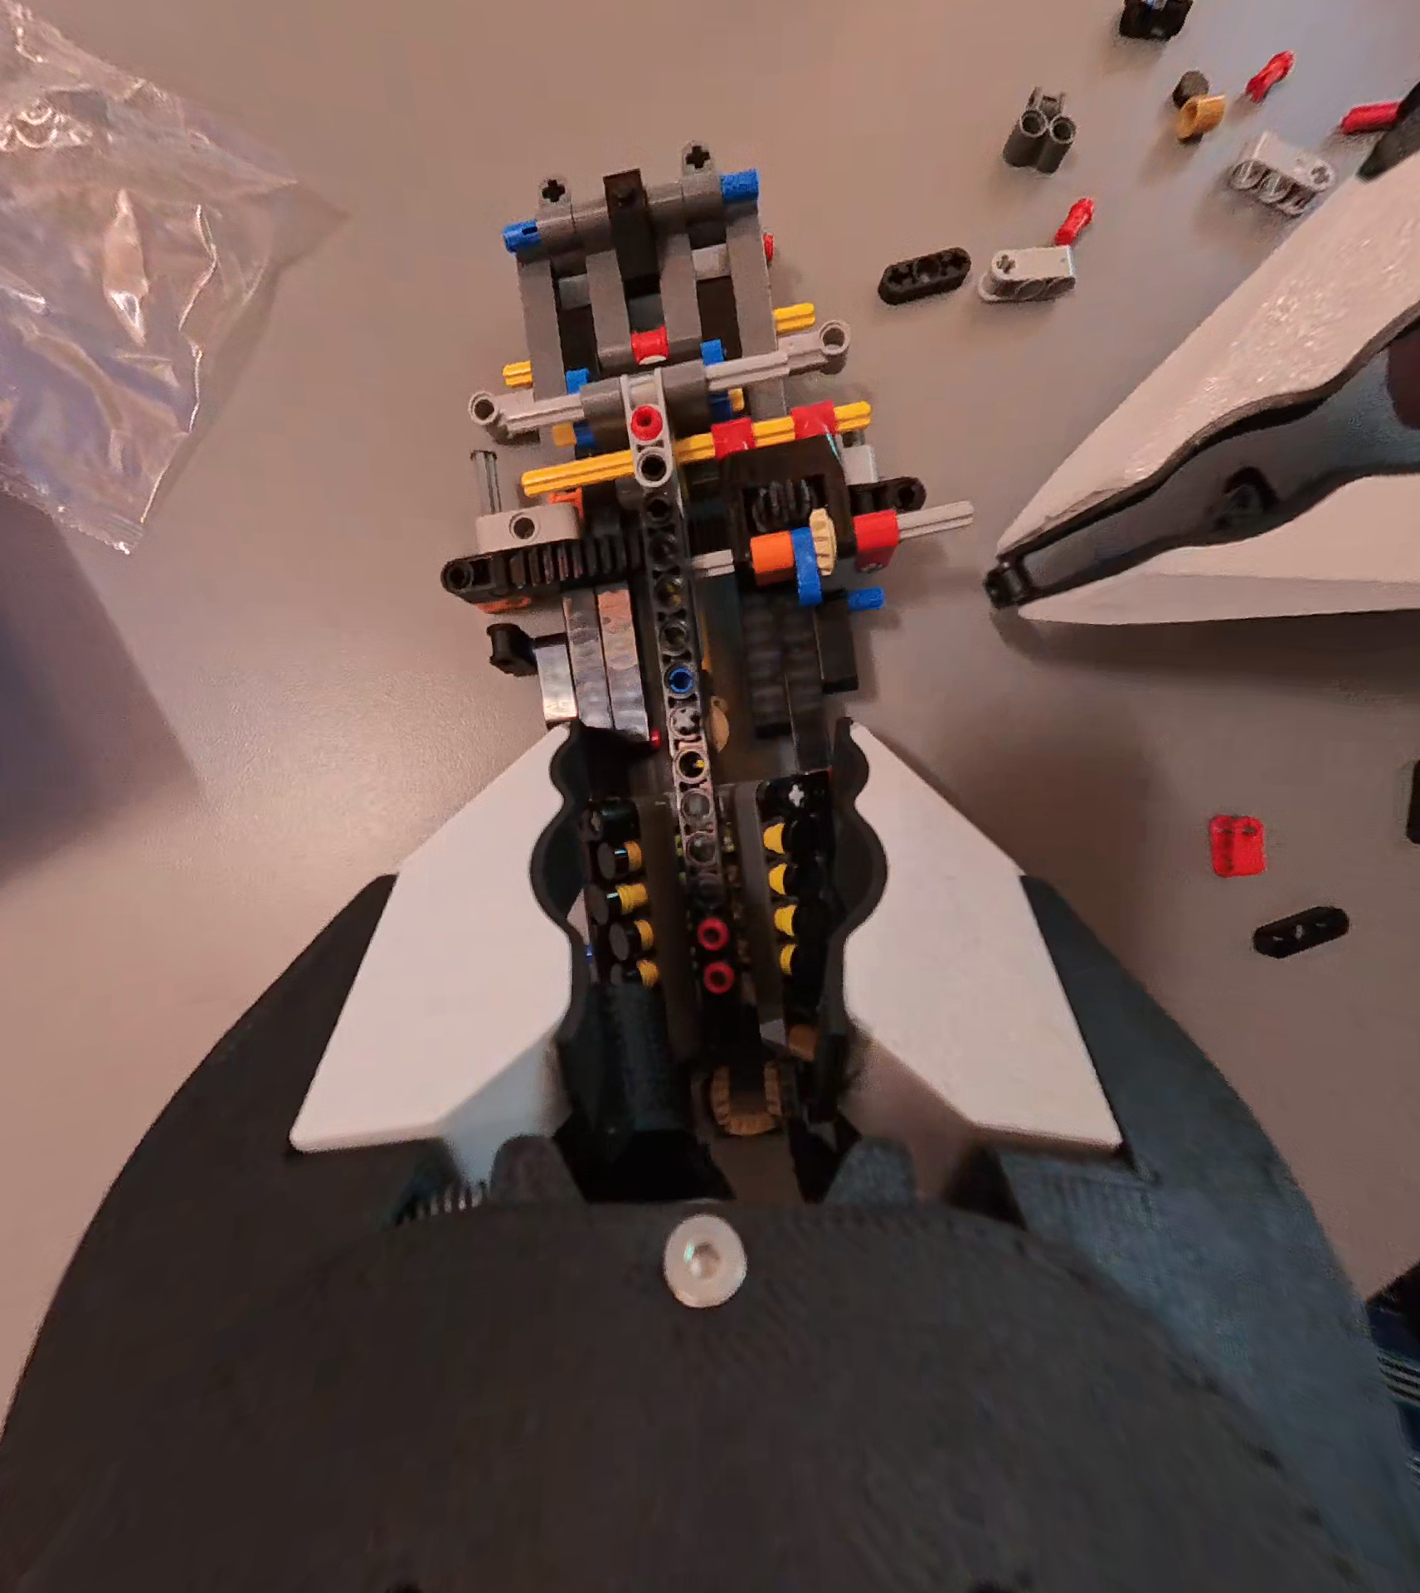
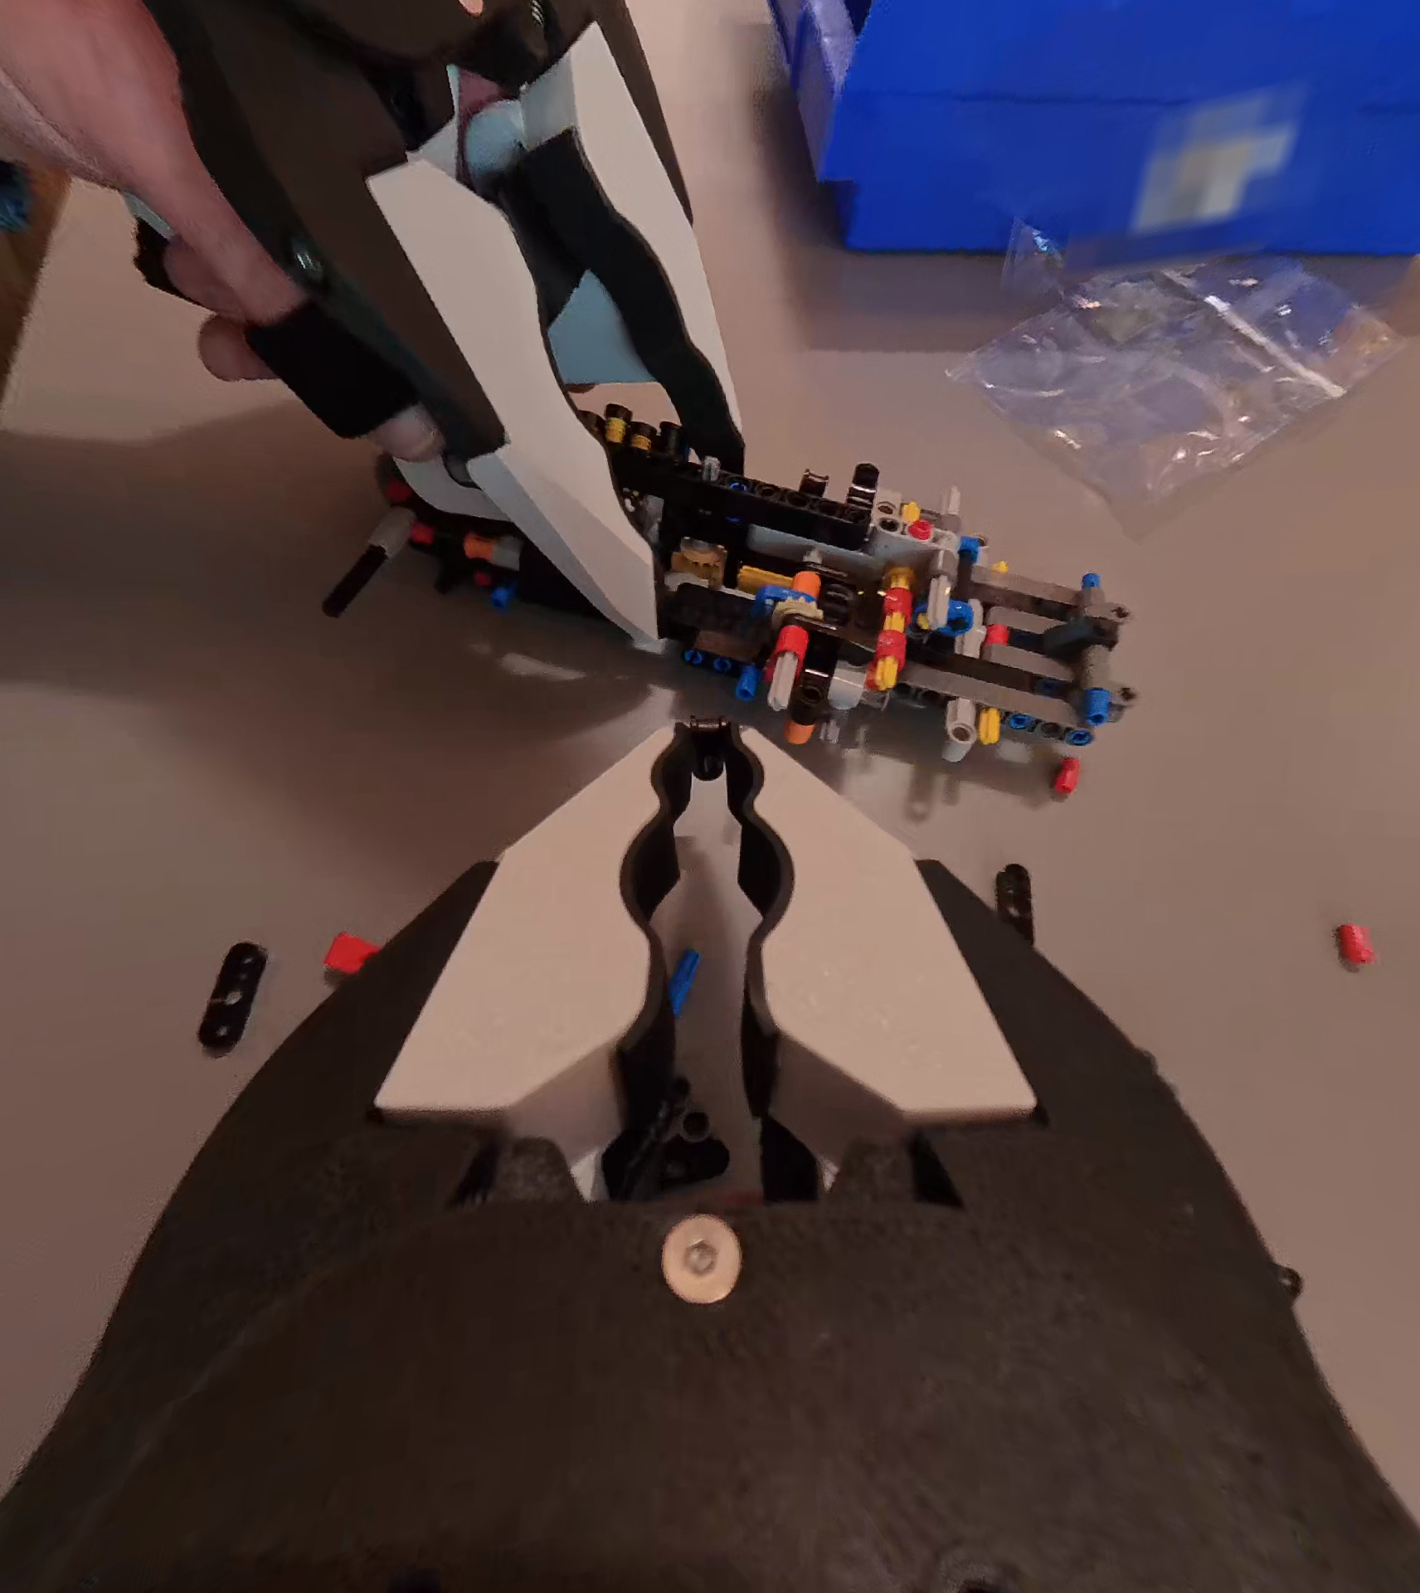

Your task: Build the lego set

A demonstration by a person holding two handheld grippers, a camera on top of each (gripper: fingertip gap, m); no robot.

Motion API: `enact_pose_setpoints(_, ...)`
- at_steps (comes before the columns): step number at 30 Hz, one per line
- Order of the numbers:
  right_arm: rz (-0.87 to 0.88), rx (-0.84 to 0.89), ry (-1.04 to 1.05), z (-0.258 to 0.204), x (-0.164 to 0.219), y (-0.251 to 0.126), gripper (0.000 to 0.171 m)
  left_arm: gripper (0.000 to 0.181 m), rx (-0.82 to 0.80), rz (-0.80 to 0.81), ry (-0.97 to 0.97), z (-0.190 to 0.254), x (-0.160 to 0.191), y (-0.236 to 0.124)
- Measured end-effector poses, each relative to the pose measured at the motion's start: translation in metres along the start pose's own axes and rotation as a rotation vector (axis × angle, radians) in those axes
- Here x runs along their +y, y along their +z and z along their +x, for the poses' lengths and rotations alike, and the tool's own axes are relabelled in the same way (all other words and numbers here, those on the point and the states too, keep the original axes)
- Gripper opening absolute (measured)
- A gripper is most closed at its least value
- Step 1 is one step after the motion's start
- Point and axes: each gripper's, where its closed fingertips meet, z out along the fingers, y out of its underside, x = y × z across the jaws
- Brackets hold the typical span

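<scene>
**A:** Two containers show on the beige table [image 2: 172, 776]. Which is larger?

**B:** That would be the blue plastic bin [image 2: 1163, 129] at the far edge, cut off by the frame, so its contents stay hidden. Just beside it lies a crumpled clear plastic bag [image 2: 1172, 362]; whether anything is inside is hard to make out through the glare.

**A:** And the long, partly built Technic lego model of grey and black beams with yellow axles and red and blue pins [image 1: 672, 483]?

**B:** It lies flat on the table, its near end running in between the fingers of the left gripper [image 1: 706, 759], which are closed onto its black side beams. The part deeper in the gripper is in shadow and unclear.

**A:** What about the right gripper [image 2: 706, 733]?

**B:** Its fingertips are pinched together on a small black lego piece [image 2: 705, 743], held just beside the model's side, close to an orange bush. The piece's exact shape is too small to tell.

**A:** Anything smaller?

**B:** Loose parts lie scattered: a flat red lego piece [image 1: 1236, 845], short black lego links [image 1: 1301, 931], grey connector blocks [image 1: 1025, 271], and tiny red pins [image 1: 1073, 220]. A blue pin [image 2: 683, 978] lies on the table, seen between the right fingers. A bare hand [image 2: 172, 215] holds the left gripper's handle, partly out of frame.
</scene>
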Motion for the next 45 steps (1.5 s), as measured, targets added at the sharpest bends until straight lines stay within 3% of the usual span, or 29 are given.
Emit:
enact_pose_setpoints(13,0.076,0.19,-0.105,0.017,-0.015,0.003,0.004,0.054,0.16,0.092,-0.183,0.007,-0.01,-0.006)
enact_pose_setpoints(30,0.154,0.211,-0.195,0.017,-0.025,0.011,0.005,0.05,0.287,0.153,-0.271,0.004,-0.016,-0.01)
enact_pose_setpoints(45,0.1,0.193,-0.214,0.02,-0.012,0.015,0.004,0.016,0.236,0.15,-0.264,-0.003,-0.01,-0.002)
